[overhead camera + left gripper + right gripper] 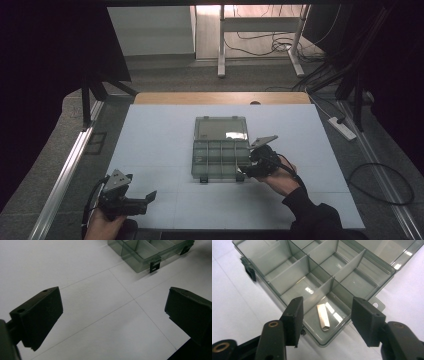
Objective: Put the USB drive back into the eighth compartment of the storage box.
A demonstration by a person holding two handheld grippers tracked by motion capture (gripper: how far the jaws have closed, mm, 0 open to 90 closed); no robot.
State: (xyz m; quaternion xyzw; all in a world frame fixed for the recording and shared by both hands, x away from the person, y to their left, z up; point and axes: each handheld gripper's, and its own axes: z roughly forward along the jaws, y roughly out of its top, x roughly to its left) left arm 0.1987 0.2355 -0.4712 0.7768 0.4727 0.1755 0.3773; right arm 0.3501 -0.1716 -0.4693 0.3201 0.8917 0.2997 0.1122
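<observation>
A clear grey compartment box point(220, 159) lies in the middle of the white table top, its lid point(220, 128) folded back flat. My right gripper point(248, 167) is at the box's near right corner. In the right gripper view it point(327, 308) stands open just above that corner compartment, where a small bent metal strip point(323, 318) lies loose on the floor, touching neither pad. The other compartments point(287, 275) look bare. My left gripper point(150, 197) rests at the front left, apart from the box, open point(113, 300) over bare table, with a corner of the box point(140, 257) ahead of it.
A white mat point(160, 140) covers the table, with a wooden strip point(220, 98) along its far edge. Black latches point(155, 266) stick out from the box's front. On the floor to the right lie a power strip point(342, 127) and cables point(380, 185).
</observation>
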